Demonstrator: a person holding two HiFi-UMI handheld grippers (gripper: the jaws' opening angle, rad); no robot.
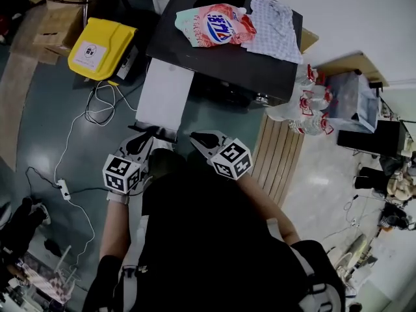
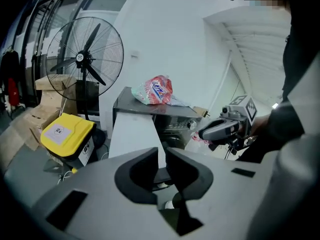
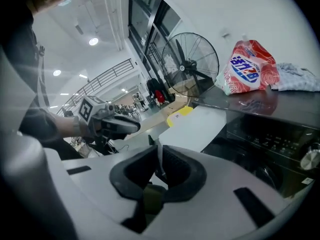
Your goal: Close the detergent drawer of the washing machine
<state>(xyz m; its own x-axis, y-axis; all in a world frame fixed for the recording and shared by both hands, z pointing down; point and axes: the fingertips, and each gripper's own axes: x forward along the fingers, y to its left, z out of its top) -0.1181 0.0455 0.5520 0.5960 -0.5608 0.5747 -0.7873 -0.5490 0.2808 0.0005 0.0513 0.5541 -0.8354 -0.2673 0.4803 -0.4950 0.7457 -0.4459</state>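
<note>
At the upper left of the head view a yellow box (image 1: 101, 47) sits on the floor (image 1: 39, 142). Below it a white cable (image 1: 97, 109) loops down to a power strip (image 1: 63, 188). Just right of the box, the white detergent drawer (image 1: 166, 96) stands out from the front of the washing machine (image 1: 195, 54), reaching toward the middle of the frame.

The left tool (image 1: 148, 137) is at the drawer's near end, by its lower left corner; whether it touches the drawer cannot be told. Its jaws are drawn almost together, with only a thin slit between them, and they grip nothing. In the left gripper view the drawer's white face shows beyond that slit. Just to the right, the right tool (image 1: 198, 138) is beside the drawer's near right corner. Its jaws are likewise all but closed and empty.

On the machine's dark top, at upper centre, lies a red and white detergent bag (image 1: 214, 25), with a pale crumpled cloth (image 1: 276, 28) to its right. Further right, a wrapped pack of bottles (image 1: 305, 103) rests beside the machine, above a run of wooden slats (image 1: 279, 155).
</note>
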